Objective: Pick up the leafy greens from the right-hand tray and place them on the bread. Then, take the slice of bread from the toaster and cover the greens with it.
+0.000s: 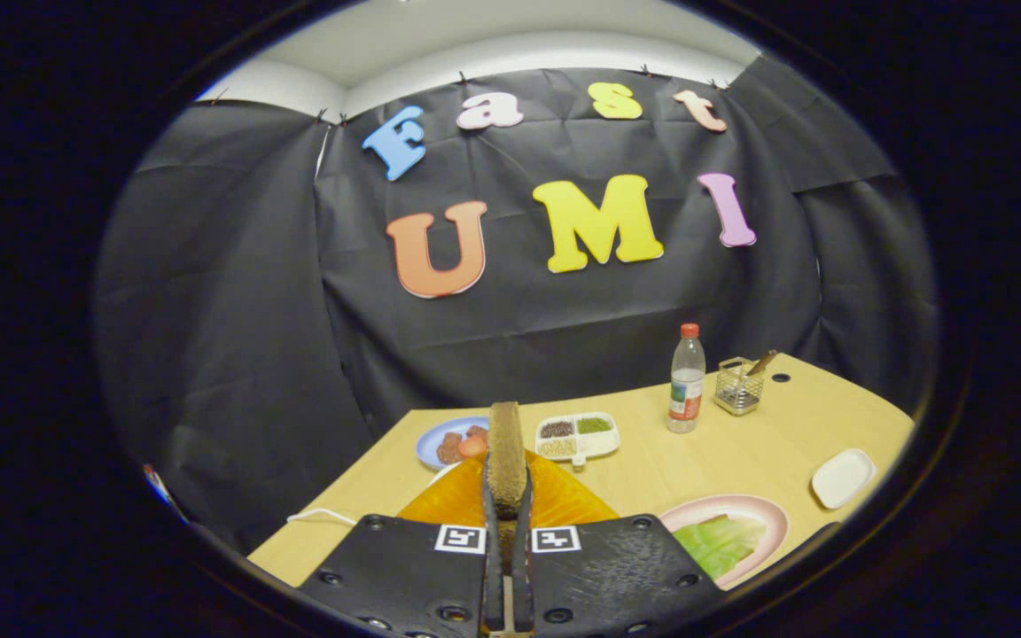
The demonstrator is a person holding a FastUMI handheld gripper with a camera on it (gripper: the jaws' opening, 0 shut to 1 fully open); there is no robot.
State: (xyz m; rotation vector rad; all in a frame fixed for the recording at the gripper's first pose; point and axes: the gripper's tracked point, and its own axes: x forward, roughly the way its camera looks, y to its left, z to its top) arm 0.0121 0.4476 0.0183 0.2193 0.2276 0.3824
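My gripper [508, 518] is shut on a brown slice of bread [506, 447]. The slice stands upright and edge-on between the fingers and sticks out beyond their tips. Right under it lies an orange ribbed surface [564, 507], which looks like the toaster. To the right of the fingers sits a pink plate [763, 514] holding a pale green leaf [723, 542]. The gripper's body hides the near part of the leaf. Whether bread lies under the leaf I cannot tell.
On the wooden table [652, 470] beyond the bread are a blue plate with food [440, 440] and a white divided tray of grains [577, 436]. Further right stand a water bottle [686, 381] and a wire basket [738, 387]. A small white dish [843, 477] lies near the right edge.
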